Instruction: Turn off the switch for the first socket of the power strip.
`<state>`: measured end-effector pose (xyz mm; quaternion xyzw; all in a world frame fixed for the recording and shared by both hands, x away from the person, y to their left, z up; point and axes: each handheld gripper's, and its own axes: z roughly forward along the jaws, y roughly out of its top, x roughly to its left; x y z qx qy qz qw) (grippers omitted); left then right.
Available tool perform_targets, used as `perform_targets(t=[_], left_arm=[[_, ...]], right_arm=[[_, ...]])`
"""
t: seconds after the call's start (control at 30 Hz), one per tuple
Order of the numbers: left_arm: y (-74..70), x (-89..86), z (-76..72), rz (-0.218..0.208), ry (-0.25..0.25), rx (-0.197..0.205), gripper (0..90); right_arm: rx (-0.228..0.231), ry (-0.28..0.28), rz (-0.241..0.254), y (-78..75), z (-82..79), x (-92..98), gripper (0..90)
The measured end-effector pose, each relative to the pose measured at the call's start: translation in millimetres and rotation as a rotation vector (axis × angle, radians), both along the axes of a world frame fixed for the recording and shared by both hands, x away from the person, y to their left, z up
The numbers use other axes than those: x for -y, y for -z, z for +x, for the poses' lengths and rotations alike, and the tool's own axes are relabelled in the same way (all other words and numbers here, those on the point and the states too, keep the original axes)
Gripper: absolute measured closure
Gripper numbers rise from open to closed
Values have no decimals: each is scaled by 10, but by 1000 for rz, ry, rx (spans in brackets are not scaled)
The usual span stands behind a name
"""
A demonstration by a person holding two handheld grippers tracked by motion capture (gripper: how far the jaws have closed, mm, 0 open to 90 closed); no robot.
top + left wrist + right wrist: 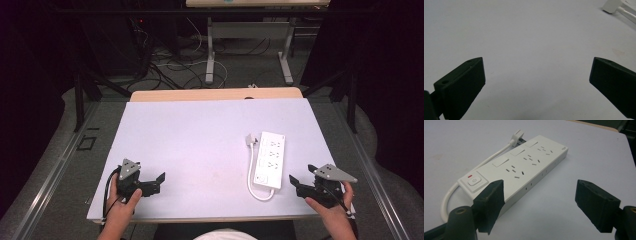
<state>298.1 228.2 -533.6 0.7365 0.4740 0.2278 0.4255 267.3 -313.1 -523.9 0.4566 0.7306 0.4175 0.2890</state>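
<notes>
The white power strip [269, 159] lies flat on the bench [190, 150], and everything here turns on how it sits relative to the right hand-held gripper [299, 181]. That gripper waits just beside the strip's near end, the end with the power button [474, 180], on the side away from the cord. Its jaws are spread wide with nothing between them; in the right gripper view the strip [516, 170] runs away from the gripper at a slant, its near corner passing close behind one jaw while the other jaw stands over bare bench.

The strip's long axis runs away from the person, nearly straight toward the far edge of the bench. Its cord [251, 172] loops out from the button end and runs back along the strip's far side from the right gripper, ending in the plug [251, 139] that lies by the strip's far end.

The left hand-held gripper [156, 181] is well apart from the strip, on the cord side, also released and empty; its own view shows open jaws over blank bench, with a corner of the strip [610, 6] far off.

So the right hand is plainly the nearer one. I'd judge its jaws must swing across the strip's narrow width to take it.
</notes>
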Motion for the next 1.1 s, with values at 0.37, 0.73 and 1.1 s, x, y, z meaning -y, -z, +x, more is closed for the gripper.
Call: perform_targets(t=[0.37, 0.73, 1.1], left_arm=[[-8, -40, -51, -8, -27, 11, 1], [-7, -51, -49, -3, -23, 1, 2], [-13, -62, -60, 1, -26, 2, 2]], right_arm=[[20, -27, 29, 14, 39, -6, 282], [21, -32, 31, 3, 52, -3, 313], [13, -30, 25, -68, 56, -17, 326]])
